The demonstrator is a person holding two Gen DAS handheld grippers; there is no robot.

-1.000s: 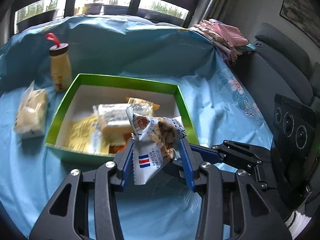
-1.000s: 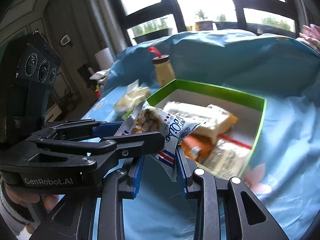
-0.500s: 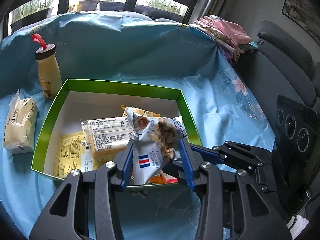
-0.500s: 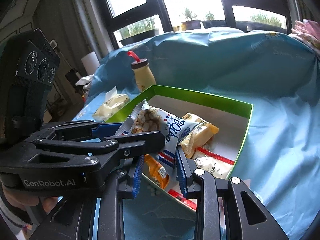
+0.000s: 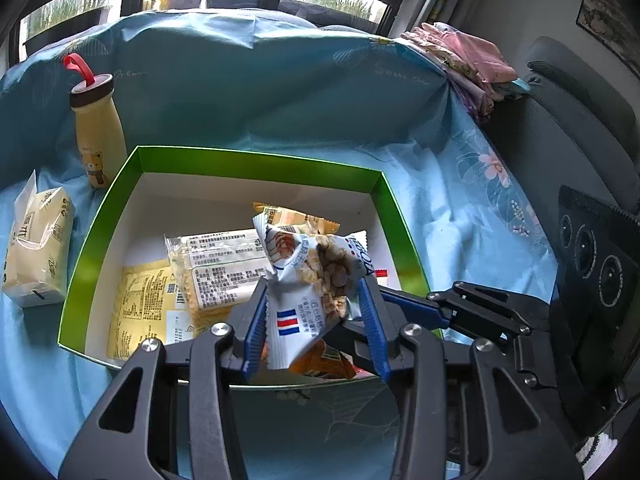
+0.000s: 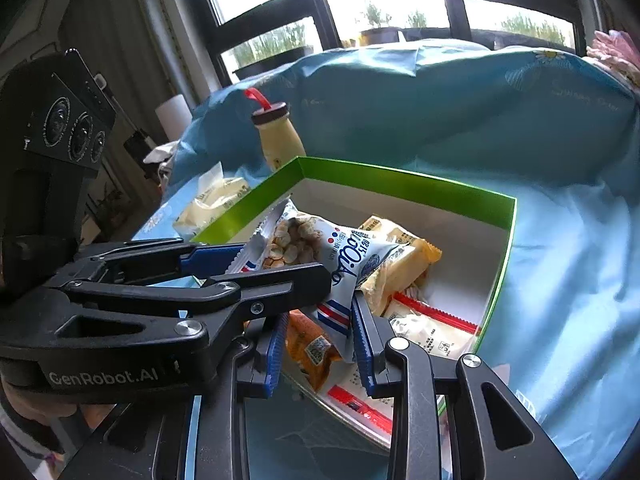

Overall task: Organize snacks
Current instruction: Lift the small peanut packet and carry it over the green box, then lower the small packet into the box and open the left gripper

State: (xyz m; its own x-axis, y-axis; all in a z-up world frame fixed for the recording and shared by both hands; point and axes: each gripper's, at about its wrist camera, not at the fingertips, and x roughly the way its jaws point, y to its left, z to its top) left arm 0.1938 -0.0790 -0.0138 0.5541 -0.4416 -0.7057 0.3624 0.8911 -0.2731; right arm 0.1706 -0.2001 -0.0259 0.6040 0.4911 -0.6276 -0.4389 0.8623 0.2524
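We hold one snack packet (image 5: 316, 280) between both grippers, left gripper (image 5: 316, 320) and right gripper (image 6: 320, 340) each clamped on it, over the green box (image 5: 256, 164) at frame centre, so it can drop among the others. Both tools tilt downward, crossing.

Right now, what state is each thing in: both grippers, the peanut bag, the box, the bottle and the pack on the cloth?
Left gripper: shut on the peanut bag.
Right gripper: shut on the same bag.
Peanut bag: held up over the green box, crumpled.
Green box: open, no lid, several packets inside.
Yellow bottle: upright, capped, outside the box.
Pale pack: resting on the blue cloth, outside the box.
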